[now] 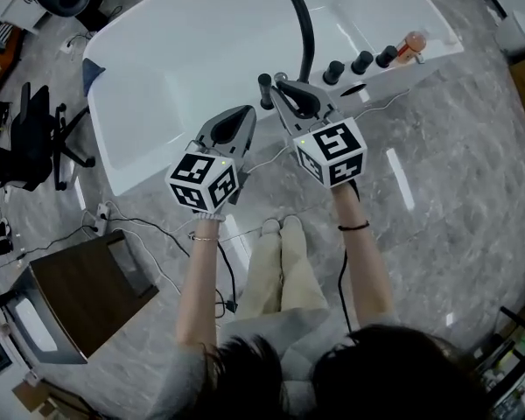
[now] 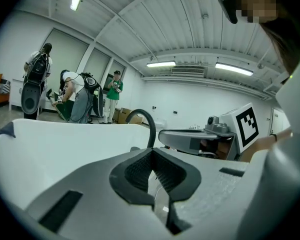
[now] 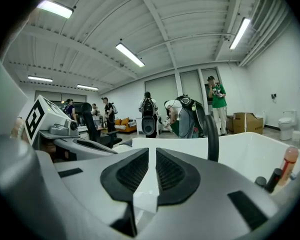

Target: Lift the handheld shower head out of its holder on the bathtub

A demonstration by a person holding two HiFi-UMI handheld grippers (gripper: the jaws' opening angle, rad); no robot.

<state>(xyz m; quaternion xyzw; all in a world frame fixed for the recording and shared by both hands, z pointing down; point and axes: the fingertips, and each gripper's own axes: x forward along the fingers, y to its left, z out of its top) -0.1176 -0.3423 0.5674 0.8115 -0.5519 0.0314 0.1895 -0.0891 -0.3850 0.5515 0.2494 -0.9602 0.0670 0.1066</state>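
The white bathtub fills the middle of my downward view. Both my grippers hover over its near rim, side by side. My left gripper has its jaws pressed together at the tips with nothing between them. My right gripper is closed too, with only a thin slit between its pads, and it is empty. A black curved spout rises from that rim and arches over the basin. The short black upright piece I take for the handheld shower head stands on the rim just left of the spout's base, between my two grippers' tips. Three black knobs line the rim right of the spout. Past them stands a small orange bottle.
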